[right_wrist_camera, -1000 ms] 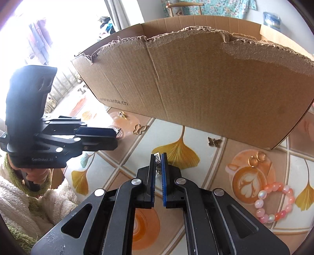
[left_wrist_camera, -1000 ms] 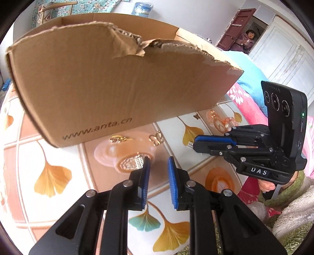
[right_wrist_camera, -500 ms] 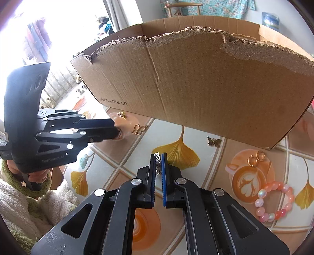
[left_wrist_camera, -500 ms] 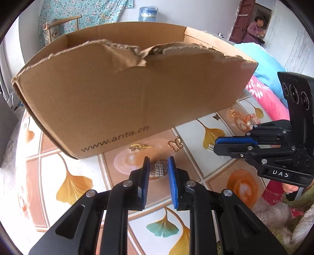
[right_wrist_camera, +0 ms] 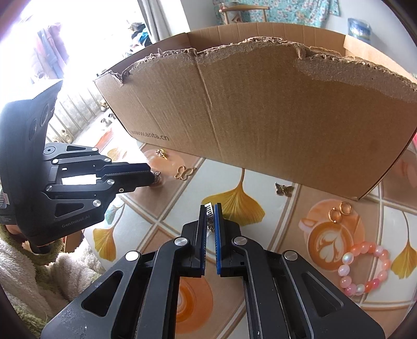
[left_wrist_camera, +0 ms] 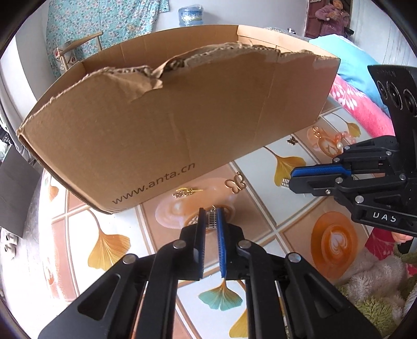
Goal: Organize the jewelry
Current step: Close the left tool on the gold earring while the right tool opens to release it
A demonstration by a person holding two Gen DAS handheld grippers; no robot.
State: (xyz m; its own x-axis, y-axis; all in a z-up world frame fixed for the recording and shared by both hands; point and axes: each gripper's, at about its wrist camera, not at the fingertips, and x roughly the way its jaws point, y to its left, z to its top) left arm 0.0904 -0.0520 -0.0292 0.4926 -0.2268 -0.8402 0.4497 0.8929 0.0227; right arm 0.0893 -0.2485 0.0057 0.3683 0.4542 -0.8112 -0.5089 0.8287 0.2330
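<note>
My left gripper (left_wrist_camera: 210, 220) points down at the table and its jaws are closing on a small silver earring (left_wrist_camera: 211, 221), which sits pinched between the blue pads. In the right wrist view the same gripper (right_wrist_camera: 153, 177) touches down beside a gold butterfly charm (right_wrist_camera: 184, 172). My right gripper (right_wrist_camera: 209, 211) is shut on another silver earring (right_wrist_camera: 209, 208), held above the table. Loose on the table lie a gold charm (left_wrist_camera: 183, 193), a dark butterfly (right_wrist_camera: 284, 189), gold hoop earrings (right_wrist_camera: 340, 211) and a pink bead bracelet (right_wrist_camera: 365, 268).
A big torn cardboard box (left_wrist_camera: 182, 117) stands close behind the jewelry and fills the far side of the patterned tablecloth (right_wrist_camera: 242, 203). A fluffy sleeve (right_wrist_camera: 39, 273) shows at the near left. A person (left_wrist_camera: 328, 15) stands in a doorway far back.
My left gripper swung over the silver earring on the table, came down around it and closed its jaws on it. The right gripper kept still with its earring.
</note>
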